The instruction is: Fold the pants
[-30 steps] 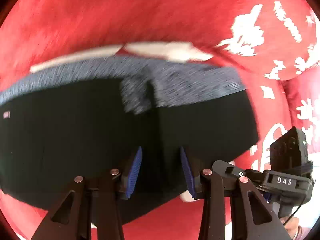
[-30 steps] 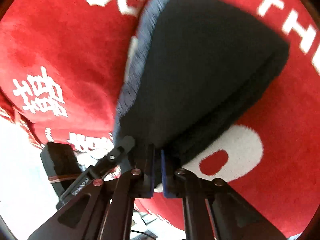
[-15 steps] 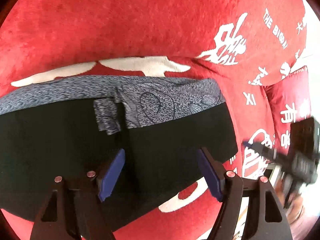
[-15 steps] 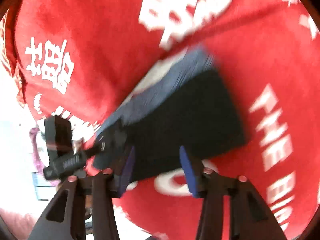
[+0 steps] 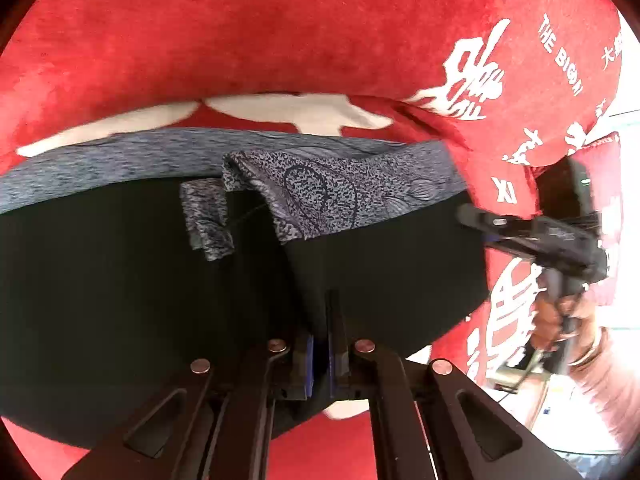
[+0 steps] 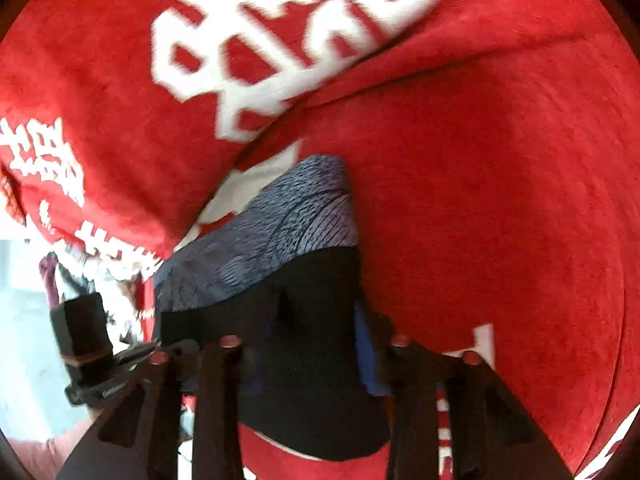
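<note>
The black pants (image 5: 120,300) with a blue-grey patterned waistband (image 5: 328,192) lie folded on a red blanket (image 5: 280,40). My left gripper (image 5: 320,356) is shut on the near edge of the pants, and a fold of black cloth rises from between its blue pads. In the right wrist view the pants (image 6: 304,320) lie between the spread fingers of my right gripper (image 6: 308,360), which is open. The right gripper also shows at the pants' right end in the left wrist view (image 5: 532,236).
The red blanket (image 6: 480,200) has white characters and letters (image 6: 280,20) and covers the whole surface, with a raised fold behind the pants. A hand (image 5: 560,320) holds the right gripper. Bright floor shows past the blanket's edge (image 6: 20,300).
My left gripper was open half a second ago and has closed on the pants' near edge. My right gripper, shut on the pants a second ago, has opened and come over the pants' end.
</note>
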A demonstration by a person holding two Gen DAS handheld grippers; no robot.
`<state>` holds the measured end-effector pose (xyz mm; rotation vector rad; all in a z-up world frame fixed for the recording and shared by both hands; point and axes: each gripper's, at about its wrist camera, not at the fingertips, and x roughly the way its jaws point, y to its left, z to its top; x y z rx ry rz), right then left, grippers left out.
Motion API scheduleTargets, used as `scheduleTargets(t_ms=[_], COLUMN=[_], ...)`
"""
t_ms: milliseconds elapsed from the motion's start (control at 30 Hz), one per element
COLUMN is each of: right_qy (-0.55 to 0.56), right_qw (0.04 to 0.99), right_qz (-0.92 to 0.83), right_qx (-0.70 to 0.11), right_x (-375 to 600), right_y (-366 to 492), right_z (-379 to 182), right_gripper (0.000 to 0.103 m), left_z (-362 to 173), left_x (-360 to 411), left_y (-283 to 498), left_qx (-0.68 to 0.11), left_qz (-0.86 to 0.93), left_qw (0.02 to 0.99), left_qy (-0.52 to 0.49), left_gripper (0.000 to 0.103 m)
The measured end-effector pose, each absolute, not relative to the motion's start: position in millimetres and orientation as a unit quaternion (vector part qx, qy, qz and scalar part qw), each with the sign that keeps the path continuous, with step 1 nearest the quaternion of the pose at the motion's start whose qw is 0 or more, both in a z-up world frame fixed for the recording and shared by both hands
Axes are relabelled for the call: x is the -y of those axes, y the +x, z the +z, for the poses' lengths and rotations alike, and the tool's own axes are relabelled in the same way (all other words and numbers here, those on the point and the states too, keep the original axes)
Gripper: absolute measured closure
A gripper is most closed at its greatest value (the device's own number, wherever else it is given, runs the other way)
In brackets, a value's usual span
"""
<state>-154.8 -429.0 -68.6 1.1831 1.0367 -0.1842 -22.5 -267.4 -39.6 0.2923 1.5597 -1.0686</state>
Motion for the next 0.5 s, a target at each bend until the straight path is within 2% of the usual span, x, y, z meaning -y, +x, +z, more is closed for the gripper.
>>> scheduleTargets(t_ms=[133,167,233,400,500], right_qy=[0.519,0.497,0.435,0.408,0.405], right_qw=[0.715,0.715,0.702,0.718,0.751], right_qz=[-0.055,-0.078,-0.133,-0.159,-0.160], right_qx=[-0.465,-0.487,-0.549,-0.541,-0.497], right_x=[420,418,414,408,408], right_y=[-143,-138,-128,-124,-126], right_z=[-51,-55,-73,-62,-35], right_gripper=[0.070,0.065,0.048,0.046,0.046], left_z=[-53,-54,-57,-57,-58], left_x=[264,266,271,267,266], left_y=[-22,-23,-27,-25,-25], left_qx=[-0.672,-0.672,-0.664,-0.661,-0.662], left_qz=[-0.450,-0.451,-0.448,-0.454,-0.452], left_qw=[0.573,0.573,0.580,0.580,0.582], left_qy=[0.131,0.131,0.149,0.143,0.139], left_gripper=[0.097,0.097,0.097,0.097,0.097])
